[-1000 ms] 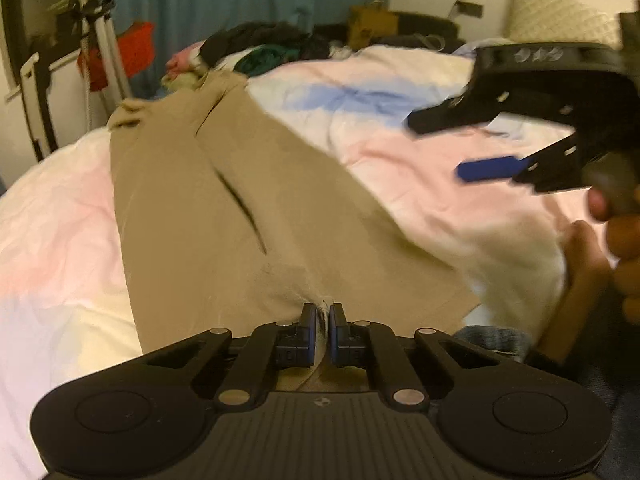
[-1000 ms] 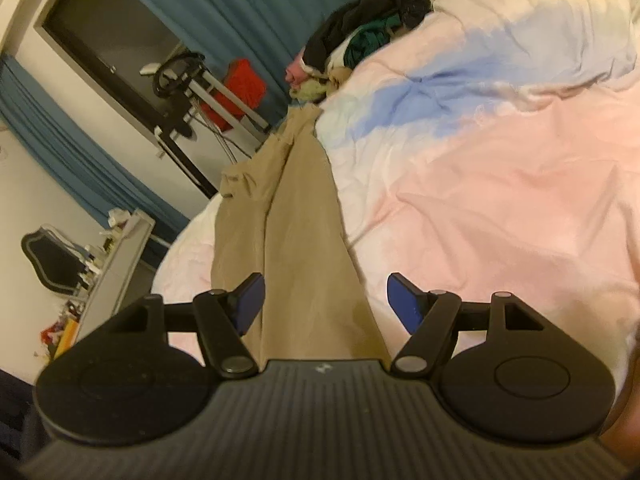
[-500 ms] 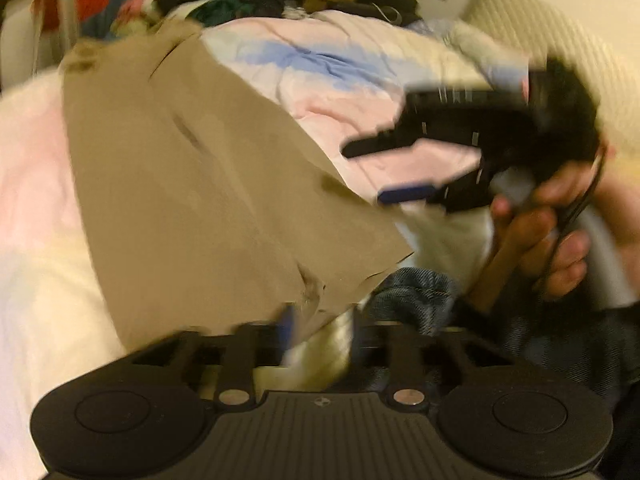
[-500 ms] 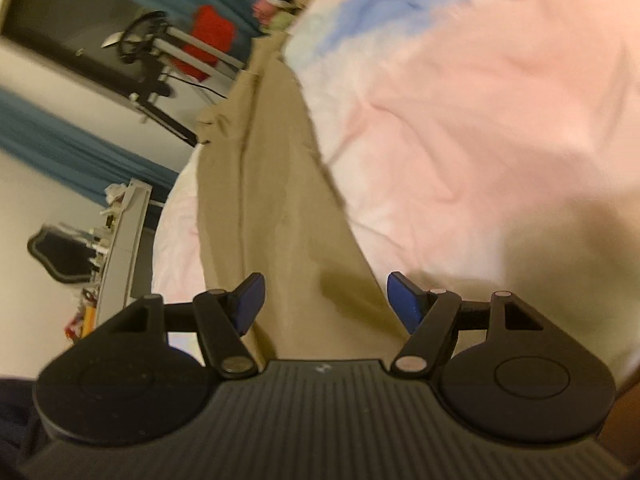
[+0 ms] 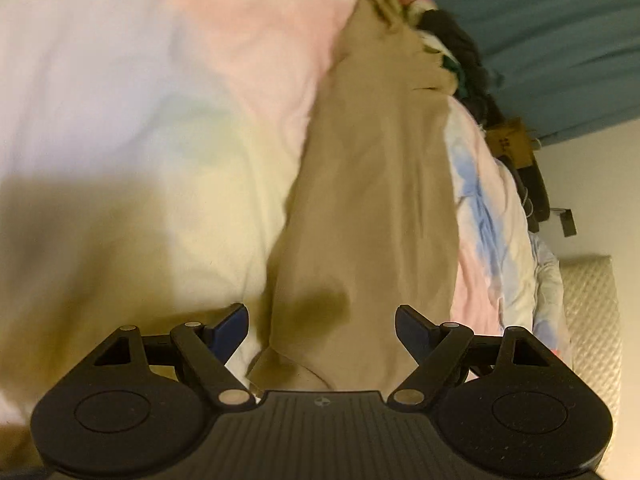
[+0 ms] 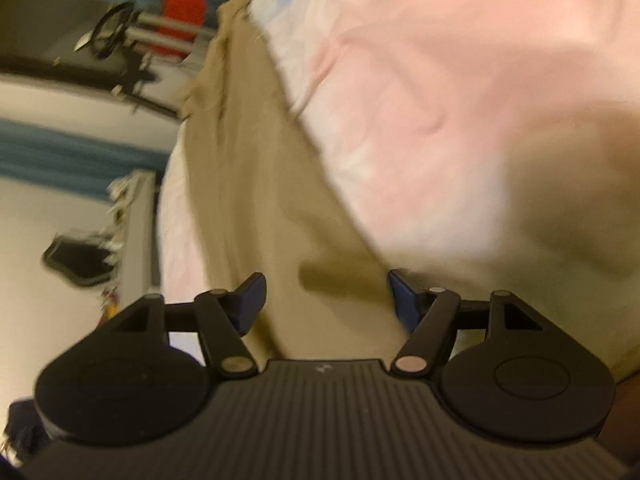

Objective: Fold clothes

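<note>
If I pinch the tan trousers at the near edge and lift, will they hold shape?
Probably not: the tan trousers lie creased and follow the duvet, so they likely droop. Looks light. The near edge is already curled and may bunch.

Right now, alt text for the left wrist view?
The open left gripper hangs over tan trousers lying lengthwise on a pastel duvet, its blue-tipped fingers spread to either side of the trousers' near end and holding nothing. At the far end sits a pile of dark clothes before a teal curtain, with a quilted pillow at right.
</note>
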`<state>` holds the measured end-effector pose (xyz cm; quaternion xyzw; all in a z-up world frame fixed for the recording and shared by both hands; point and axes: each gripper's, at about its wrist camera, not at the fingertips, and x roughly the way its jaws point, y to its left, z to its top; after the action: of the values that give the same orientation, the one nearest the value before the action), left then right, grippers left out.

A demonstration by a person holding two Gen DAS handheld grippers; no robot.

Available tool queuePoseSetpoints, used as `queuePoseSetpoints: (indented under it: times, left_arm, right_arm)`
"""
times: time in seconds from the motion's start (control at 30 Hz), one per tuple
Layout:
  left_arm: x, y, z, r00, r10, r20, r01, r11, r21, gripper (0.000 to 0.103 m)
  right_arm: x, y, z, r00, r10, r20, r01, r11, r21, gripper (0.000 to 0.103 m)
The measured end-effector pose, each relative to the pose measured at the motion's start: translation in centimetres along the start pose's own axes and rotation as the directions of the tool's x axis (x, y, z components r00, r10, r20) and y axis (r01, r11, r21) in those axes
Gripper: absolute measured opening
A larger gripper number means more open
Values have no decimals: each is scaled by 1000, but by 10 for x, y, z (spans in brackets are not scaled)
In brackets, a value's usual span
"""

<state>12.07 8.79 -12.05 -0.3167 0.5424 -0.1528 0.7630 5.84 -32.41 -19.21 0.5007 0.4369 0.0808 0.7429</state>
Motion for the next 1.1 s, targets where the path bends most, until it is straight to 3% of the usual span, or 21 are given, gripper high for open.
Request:
queuePoseSetpoints:
  times: [0.13,0.23,0.33,0.4,0.53,0.6,0.7,0.83,0.97,1.1]
  left_arm:
    - [15,-17,-7,997,37,-71,-30,995,99,78]
    - [22,-28,-15,993,63,-104,-46,985,164,60]
    - [19,-33,-15,991,99,-92,-82,982,168,32]
    - [13,-32,-14,994,76,-78,-64,987,150,13]
    - [-4,-29,-17,1000,1,-17,1,994,107,8]
    - [-16,-29,-18,999,-46,23,44,996,84,7]
    - [-38,-33,-21,985,-148,89,140,986,86,7]
    - [-70,-52,-18,964,-213,161,196,974,116,7]
    - [-97,-76,-10,942,-272,194,246,958,150,6]
    - [-124,-85,-29,928,-303,219,260,944,205,6]
  right_arm:
    - [1,5,-7,998,-56,2,56,998,-27,59]
    - [1,8,-13,995,-98,4,98,993,-58,55]
    - [2,18,-19,992,-125,-23,120,983,-139,54]
    - [4,29,-26,985,-163,-51,148,963,-226,46]
    - [5,47,-41,968,-222,-115,167,917,-361,18]
    - [1,55,-43,967,-231,-110,170,902,-398,14]
    - [-19,68,-38,984,-168,-64,129,909,-396,13]
    - [-54,96,-22,998,-67,20,69,920,-386,13]
    - [-94,131,-11,994,34,103,10,914,-406,12]
    - [-131,153,-13,980,117,158,-34,891,-452,11]
